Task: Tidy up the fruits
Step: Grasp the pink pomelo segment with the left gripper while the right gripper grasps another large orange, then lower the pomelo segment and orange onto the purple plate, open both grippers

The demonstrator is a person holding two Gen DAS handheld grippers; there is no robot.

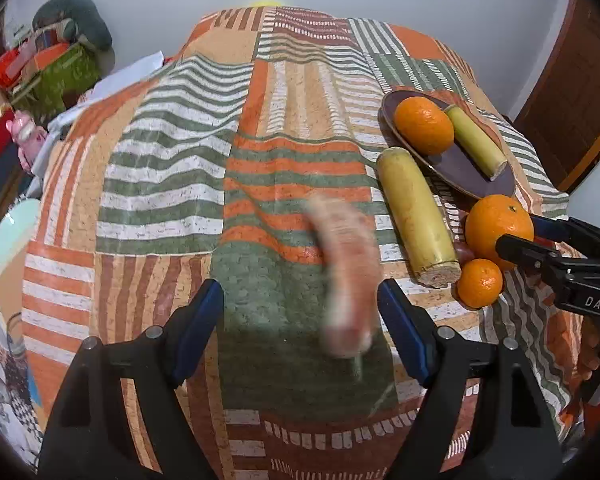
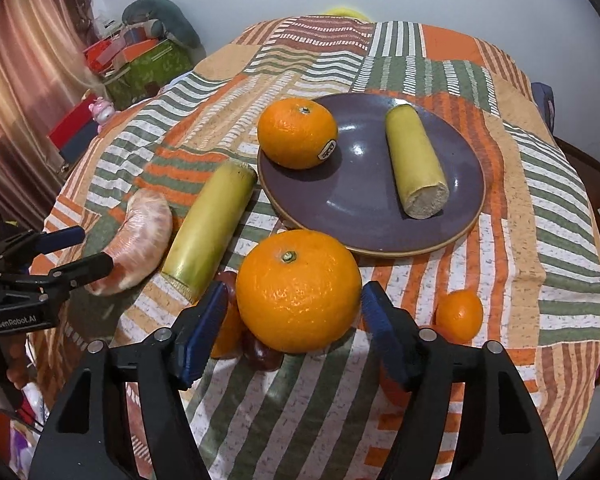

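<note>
Blue-padded, the right claw (image 2: 290,330) stands wide open around a large orange (image 2: 298,290) just short of the purple plate (image 2: 360,204), which holds another orange (image 2: 297,133) and a cane piece (image 2: 416,164), while left of it the left claw (image 1: 300,332) gapes empty beside a wrapped pink fruit (image 1: 346,276).

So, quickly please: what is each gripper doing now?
Left gripper: open, around the pink wrapped fruit.
Right gripper: open, around the large orange.
</note>
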